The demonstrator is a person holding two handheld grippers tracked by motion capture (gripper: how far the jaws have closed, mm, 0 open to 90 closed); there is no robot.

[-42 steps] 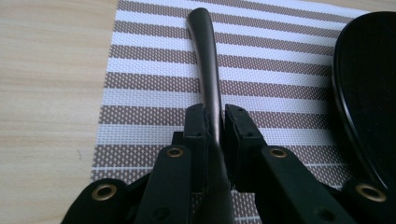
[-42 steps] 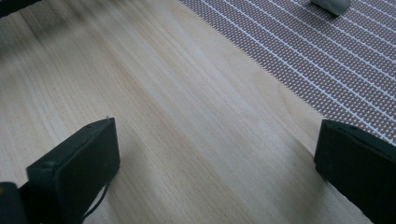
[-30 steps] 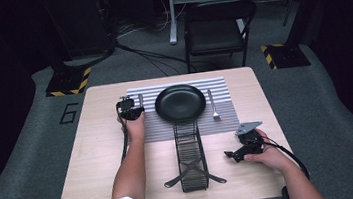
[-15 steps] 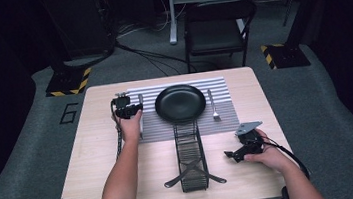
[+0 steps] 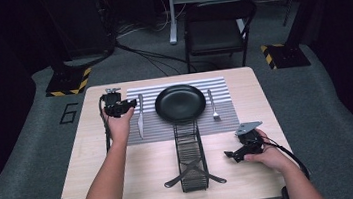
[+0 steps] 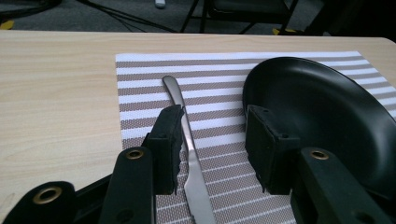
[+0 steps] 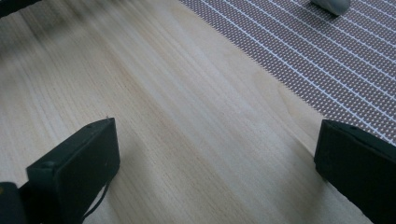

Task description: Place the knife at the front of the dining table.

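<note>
A striped placemat (image 5: 152, 125) lies at the table's far middle with a black plate (image 5: 180, 102) on it. A knife (image 5: 140, 116) lies left of the plate and a fork (image 5: 213, 105) right of it. My left gripper (image 5: 132, 103) hovers open just left of the knife's far end; in the left gripper view the knife (image 6: 189, 154) lies under the gap between the jaws, nearer the left one, with the plate (image 6: 322, 112) to the right. My right gripper (image 5: 228, 155) rests open on the wood near the front right, holding nothing. Its pads (image 7: 77, 161) stand far apart over bare wood.
A black wire-mesh cutlery rack (image 5: 189, 153) with crossed feet lies lengthwise from the plate towards the front edge. The placemat's corner (image 7: 299, 60) shows beyond the right gripper. A folding chair (image 5: 217, 29) stands behind the table.
My left gripper has moved away from the table's front and to the right, over the mat's left edge by the knife. The right gripper has stayed put.
</note>
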